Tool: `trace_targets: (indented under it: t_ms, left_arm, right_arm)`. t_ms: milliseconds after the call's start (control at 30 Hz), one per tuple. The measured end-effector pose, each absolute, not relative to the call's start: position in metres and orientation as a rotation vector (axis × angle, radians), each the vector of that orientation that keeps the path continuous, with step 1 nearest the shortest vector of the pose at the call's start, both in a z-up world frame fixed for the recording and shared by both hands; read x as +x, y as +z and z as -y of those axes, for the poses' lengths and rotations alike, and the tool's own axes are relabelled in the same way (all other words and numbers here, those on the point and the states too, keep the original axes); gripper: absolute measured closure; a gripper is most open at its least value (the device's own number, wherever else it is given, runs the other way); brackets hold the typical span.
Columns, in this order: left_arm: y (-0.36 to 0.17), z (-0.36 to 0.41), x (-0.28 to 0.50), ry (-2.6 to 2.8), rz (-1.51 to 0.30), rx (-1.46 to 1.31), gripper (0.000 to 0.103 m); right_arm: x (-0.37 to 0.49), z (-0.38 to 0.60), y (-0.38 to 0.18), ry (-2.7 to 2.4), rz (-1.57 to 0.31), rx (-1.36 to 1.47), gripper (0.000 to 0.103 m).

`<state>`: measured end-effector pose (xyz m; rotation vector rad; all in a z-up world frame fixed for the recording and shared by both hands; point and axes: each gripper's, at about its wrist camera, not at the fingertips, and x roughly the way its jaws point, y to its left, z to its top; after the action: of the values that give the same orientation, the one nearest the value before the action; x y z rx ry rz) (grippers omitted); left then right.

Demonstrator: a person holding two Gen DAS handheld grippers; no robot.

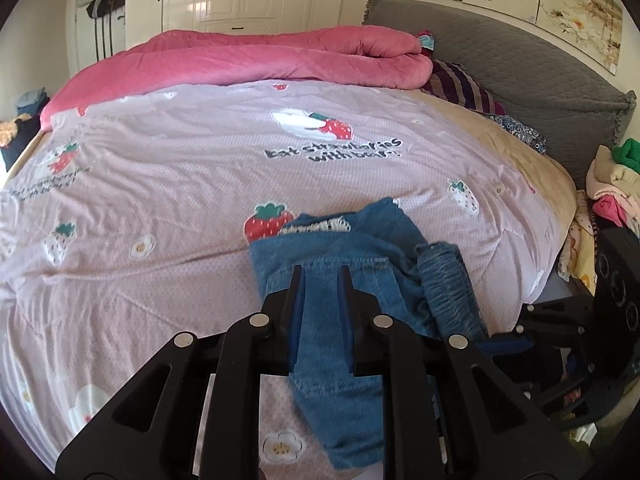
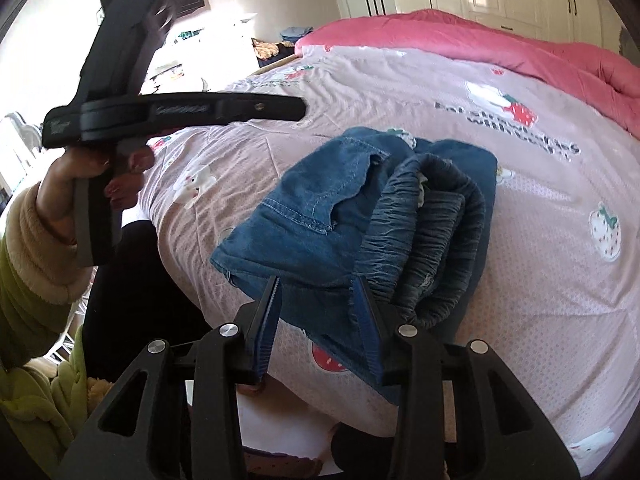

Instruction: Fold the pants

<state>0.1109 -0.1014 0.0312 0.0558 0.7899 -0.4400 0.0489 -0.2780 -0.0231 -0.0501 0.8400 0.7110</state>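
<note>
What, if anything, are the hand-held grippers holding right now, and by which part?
Nothing: the left hand-held gripper is up off the jeans, and the right hand-held gripper stands open astride their near edge.

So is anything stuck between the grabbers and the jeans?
Nothing visible. The jeans lie bunched on the bedspread. In each wrist view, denim shows right between the fingers: left gripper, right gripper. No other thing sits in front of them.

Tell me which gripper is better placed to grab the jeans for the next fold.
Right. The right gripper is open, its jaws straddling the near edge of the jeans, so closing would likely pinch it. The left gripper is raised to the side, clear of the denim.
</note>
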Motion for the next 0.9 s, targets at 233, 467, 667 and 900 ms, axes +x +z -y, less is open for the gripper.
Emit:
trace_targets:
  t_ms: [233,467,667,900]
  left_arm:
    - [0.017,0.086,0.103,-0.419,-0.819,0.028,0.093]
    - [0.007,0.080,0.097,-0.418,-0.848,0.003,0.090]
    - [0.001,0.073,0.083,-0.420,-0.861,-0.023,0.090]
    - [-0.001,0.063,0.060,-0.411,-0.859,-0.029,0.084]
  right_arm:
    - [0.057,0.281,-0.034,0.689,-0.870,-0.046,0.069]
    - [0.050,0.281,-0.033,0.678,-0.846,-0.062,0.067]
    - [0.032,0.282,-0.018,0.679,-0.816,-0.061,0.066]
    - [0.017,0.296,-0.012,0.650,-0.809,-0.019,0.059]
